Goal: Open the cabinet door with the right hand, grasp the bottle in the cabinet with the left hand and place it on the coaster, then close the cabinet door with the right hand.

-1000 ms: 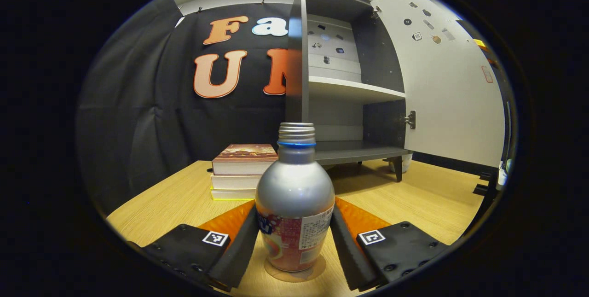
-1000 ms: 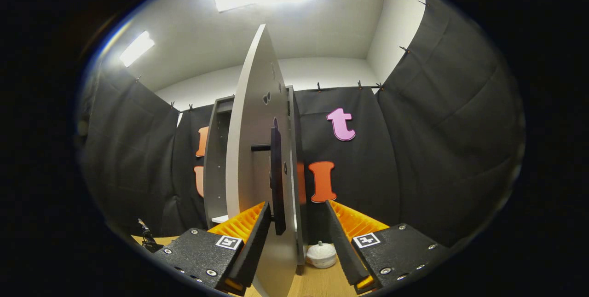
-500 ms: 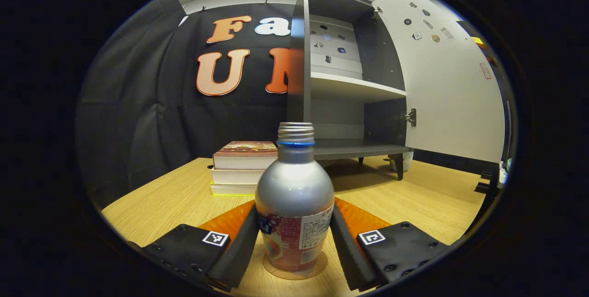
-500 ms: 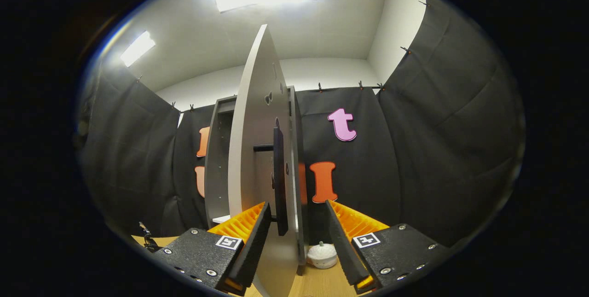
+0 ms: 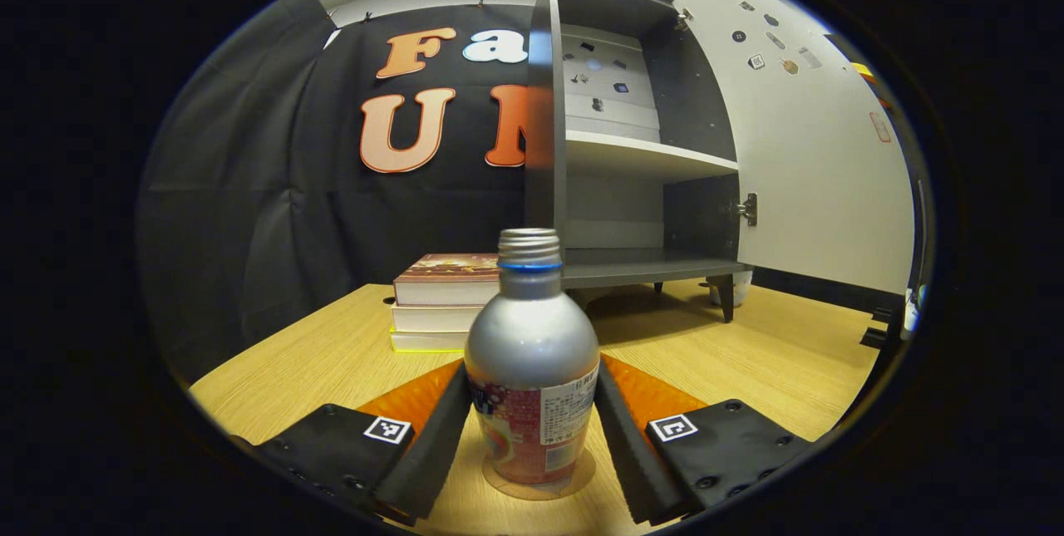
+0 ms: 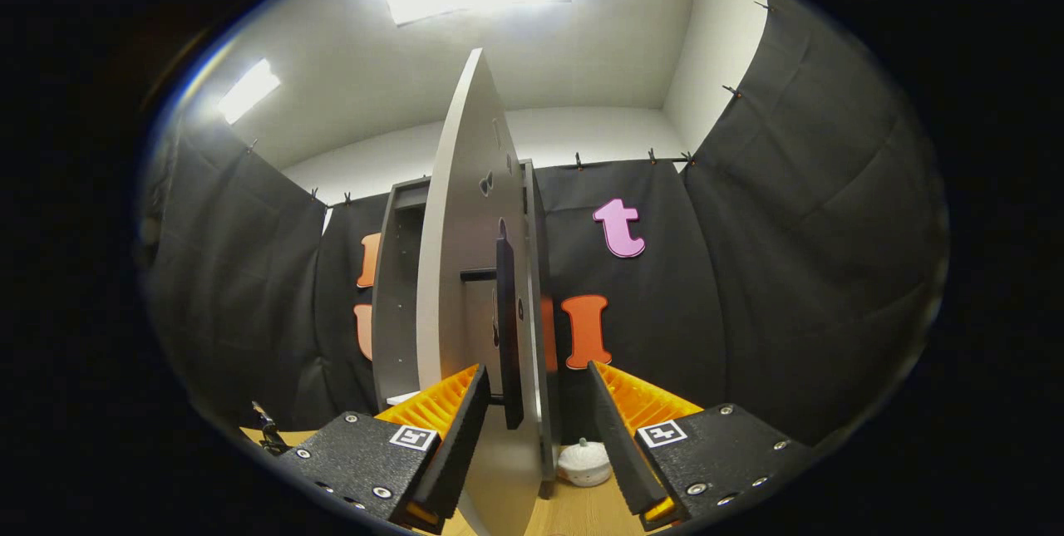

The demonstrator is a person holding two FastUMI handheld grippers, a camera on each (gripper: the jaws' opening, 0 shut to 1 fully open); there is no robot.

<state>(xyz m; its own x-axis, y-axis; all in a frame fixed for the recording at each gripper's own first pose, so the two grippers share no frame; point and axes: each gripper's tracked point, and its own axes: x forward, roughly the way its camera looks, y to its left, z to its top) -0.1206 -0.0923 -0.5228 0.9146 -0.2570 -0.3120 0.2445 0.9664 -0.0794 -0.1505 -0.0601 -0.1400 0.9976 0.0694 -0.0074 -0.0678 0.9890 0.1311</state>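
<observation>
Standing upright between the left gripper (image 5: 532,436) fingers: bottle (image 5: 532,370), long axis vertical, cap up, base on the round coaster (image 5: 540,482). Fingers close along both sides of the label; firm contact impossible to confirm. Beyond the fingertips, open cabinet (image 5: 640,154); books (image 5: 440,299) ahead-left. Right gripper (image 6: 532,428) spread wide, straddling the cabinet door (image 6: 465,270) edge-on, black handle (image 6: 507,328) vertical just inside its left finger, nothing clamped.

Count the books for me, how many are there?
3, all in one stack on the table, left of the cabinet and behind the bottle. More could hide behind the bottle.
</observation>
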